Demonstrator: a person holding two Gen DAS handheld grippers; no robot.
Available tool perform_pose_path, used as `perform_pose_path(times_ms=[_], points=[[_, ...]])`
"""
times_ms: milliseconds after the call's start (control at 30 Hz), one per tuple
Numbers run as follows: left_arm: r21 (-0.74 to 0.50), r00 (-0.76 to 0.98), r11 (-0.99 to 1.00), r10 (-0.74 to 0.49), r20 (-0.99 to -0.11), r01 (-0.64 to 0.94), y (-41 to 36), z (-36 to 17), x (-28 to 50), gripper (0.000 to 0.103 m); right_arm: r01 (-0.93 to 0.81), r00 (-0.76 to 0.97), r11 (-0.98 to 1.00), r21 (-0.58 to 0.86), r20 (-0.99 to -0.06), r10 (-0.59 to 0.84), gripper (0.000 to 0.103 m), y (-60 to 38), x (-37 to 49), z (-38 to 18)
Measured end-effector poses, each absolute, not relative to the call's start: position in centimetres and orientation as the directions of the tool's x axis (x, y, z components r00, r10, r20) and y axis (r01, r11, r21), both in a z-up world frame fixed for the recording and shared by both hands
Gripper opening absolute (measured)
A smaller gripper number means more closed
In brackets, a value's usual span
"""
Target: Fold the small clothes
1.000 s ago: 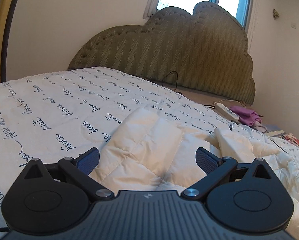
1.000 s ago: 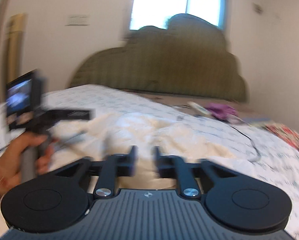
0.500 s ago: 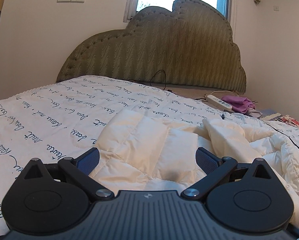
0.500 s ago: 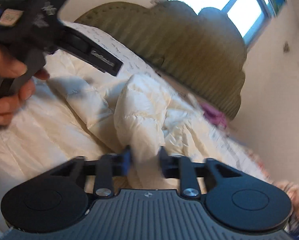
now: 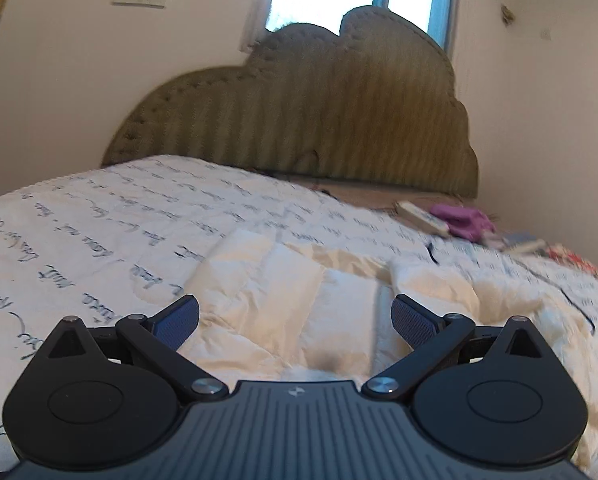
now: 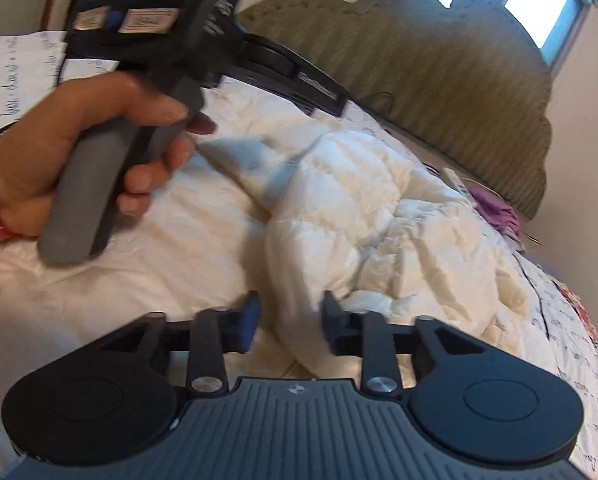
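**Cream puffer jacket mid-fold, right jaws just letting go**

Cream quilted nylon fills the lower half of both wrist views: the puffer jacket [image 6: 363, 216] lies crumpled on the bed, on a white quilt printed with blue script [image 5: 99, 220], with the olive padded headboard [image 5: 339, 120] behind it. In the left wrist view a flat quilted panel runs up the centre of the frame; in the right wrist view a thick fold is heaped at centre right.

My left gripper [image 5: 295, 316] has its jaws spread wide, low over the near edge of the jacket, and I see no cloth pinched between the blue pads. In the right wrist view the person's left hand [image 6: 79, 160] sits at upper left, wrapped around that gripper's grey handle.

My right gripper [image 6: 289, 328] has just been opening its jaws. A ridge of the jacket rises between them at lower centre, but the pads stand off it on both sides as far as the blur lets me judge, so I read it as released, not clamped.

I judge this to be the laying-down of a fold: one side has been brought over the body and dropped. Next I would want both grippers on a fresh edge, probably the bulky heap at centre right, biting deep enough that the slippery padded shell does not slide out, then carrying it across flat.
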State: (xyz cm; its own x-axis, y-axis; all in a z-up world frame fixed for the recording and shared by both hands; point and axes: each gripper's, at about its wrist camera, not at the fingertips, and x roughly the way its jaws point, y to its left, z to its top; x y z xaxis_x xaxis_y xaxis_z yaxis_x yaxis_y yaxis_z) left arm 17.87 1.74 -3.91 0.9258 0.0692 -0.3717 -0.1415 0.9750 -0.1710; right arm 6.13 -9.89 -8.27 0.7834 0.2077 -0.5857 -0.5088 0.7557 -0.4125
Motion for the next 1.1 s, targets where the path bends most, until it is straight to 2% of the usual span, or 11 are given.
perform_pose_path(times_ms=[67, 133, 200, 267, 367, 467, 700, 1100], points=[[-0.13, 0.918, 0.984, 0.06, -0.392, -0.12, 0.9, -4.2, 18.2, 0.103, -0.537, 0.769, 0.774, -0.335, -0.571, 0.287, 0.041, -10.7, 5.6, -6.3], [-0.092, 0.916, 0.991, 0.056, -0.396, -0.1, 0.2, -4.3, 18.3, 0.103, -0.532, 0.78, 0.817, -0.224, -0.506, 0.369, 0.041, -12.3, 5.4, -3.6], [-0.053, 0.915, 0.995, 0.057, -0.4, -0.085, -0.5, -4.5, 18.3, 0.103, -0.48, 0.821, 0.861, -0.166, -0.431, 0.375, 0.041, -13.7, 5.6, -2.2], [-0.017, 0.911, 0.997, 0.066, -0.406, -0.08, -1.1, -4.7, 18.3, 0.103, -0.402, 0.859, 0.902, -0.156, -0.406, 0.313, 0.041, -14.5, 6.6, -2.3], [0.006, 0.903, 0.997, 0.072, -0.424, -0.077, -1.4, -5.0, 18.6, 0.103, -0.282, 0.859, 0.951, -0.124, -0.473, 0.193, 0.041, -15.1, 9.2, -4.8], [0.003, 0.891, 0.997, 0.066, -0.449, -0.073, -1.3, -5.2, 18.9, 0.103, -0.237, 0.807, 0.97, -0.059, -0.568, 0.163, 0.043, -15.8, 10.4, -7.4], [0.036, 0.872, 0.997, 0.083, -0.483, -0.075, -1.5, -5.8, 19.4, 0.103, -0.268, 0.817, 0.952, -0.149, -0.559, 0.143, 0.044, -14.3, 9.1, -9.3], [0.096, 0.86, 0.993, 0.113, -0.497, -0.076, -2.3, -6.7, 19.8, 0.103, -0.245, 0.847, 0.964, -0.108, -0.507, 0.159, 0.049, -15.2, 9.3, -10.9]])
